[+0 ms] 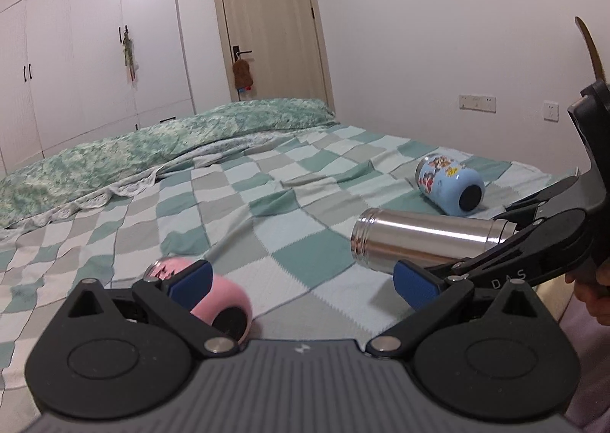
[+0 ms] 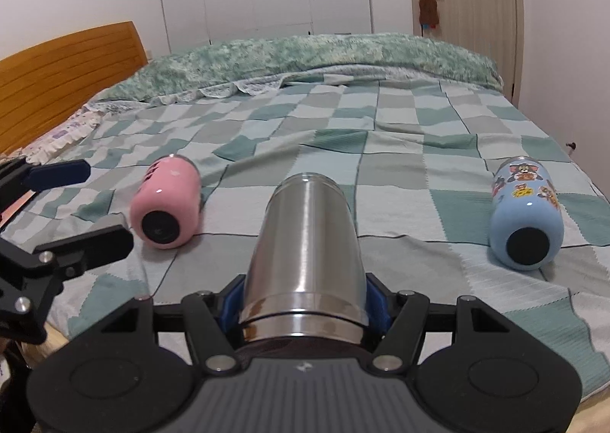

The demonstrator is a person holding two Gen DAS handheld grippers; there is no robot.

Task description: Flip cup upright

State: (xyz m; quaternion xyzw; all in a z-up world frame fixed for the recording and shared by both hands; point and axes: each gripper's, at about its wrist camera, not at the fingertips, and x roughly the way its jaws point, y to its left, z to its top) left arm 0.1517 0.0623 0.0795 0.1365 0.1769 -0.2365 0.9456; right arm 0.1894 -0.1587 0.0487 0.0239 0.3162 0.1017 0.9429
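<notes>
The right claw [image 2: 303, 313] is clenched on the steel cup [image 2: 305, 253], horizontal over the bed [image 2: 400, 166] and not yet upright; the left claw [image 1: 301, 280] hangs released near the pink cup [image 1: 225, 299].

The right gripper [image 2: 303, 313] is clamped on the steel cup [image 2: 305, 253], its blue pads [image 2: 230, 305] pressed on either side near the base, holding it level. The left gripper [image 1: 301, 286] sits low with its jaws spread wide, gripping nothing.
</notes>
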